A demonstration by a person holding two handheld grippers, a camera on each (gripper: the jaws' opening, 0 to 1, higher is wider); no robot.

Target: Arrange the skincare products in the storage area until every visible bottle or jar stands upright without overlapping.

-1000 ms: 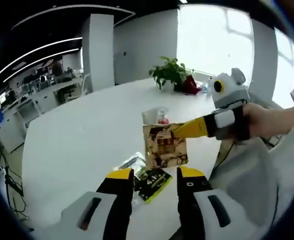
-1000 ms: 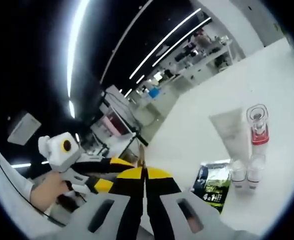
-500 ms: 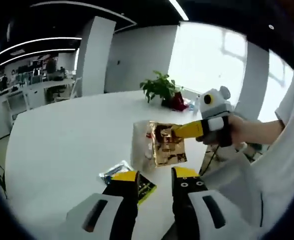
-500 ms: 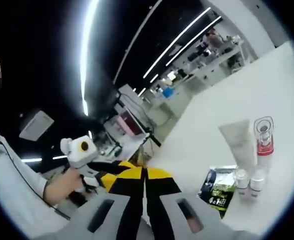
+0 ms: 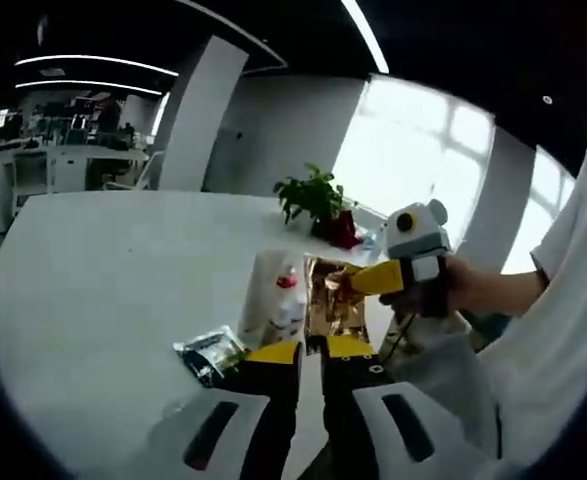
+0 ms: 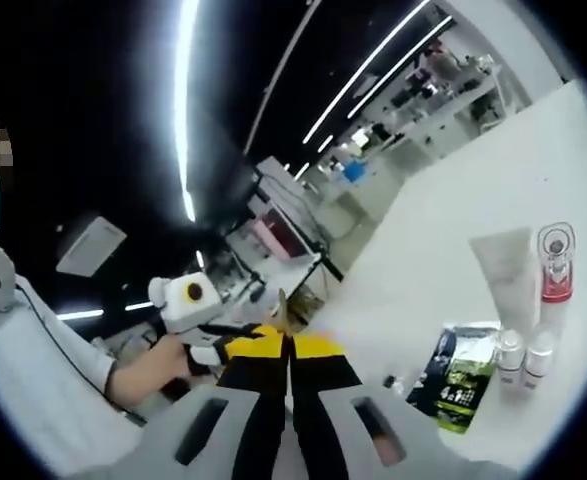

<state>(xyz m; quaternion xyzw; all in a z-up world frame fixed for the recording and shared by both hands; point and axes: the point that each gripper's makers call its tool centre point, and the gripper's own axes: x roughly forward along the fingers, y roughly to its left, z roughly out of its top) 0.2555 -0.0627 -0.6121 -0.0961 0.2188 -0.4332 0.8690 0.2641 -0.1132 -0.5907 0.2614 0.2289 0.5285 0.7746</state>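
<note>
Right hand-held gripper [image 5: 341, 282] pinches a shiny gold foil packet [image 5: 330, 305] at frame centre; left hand-held gripper [image 5: 311, 352] jaws nearly pressed together, holding nothing.

Daylight poured through the large window [image 5: 428, 150] in the left gripper view, blown out to white and washing the counter [image 5: 93, 260] pale. In the right gripper view, ceiling light strips [image 6: 186, 90] flared against a dark room. Both pictures were soft, bending strongly toward the edges.
</note>
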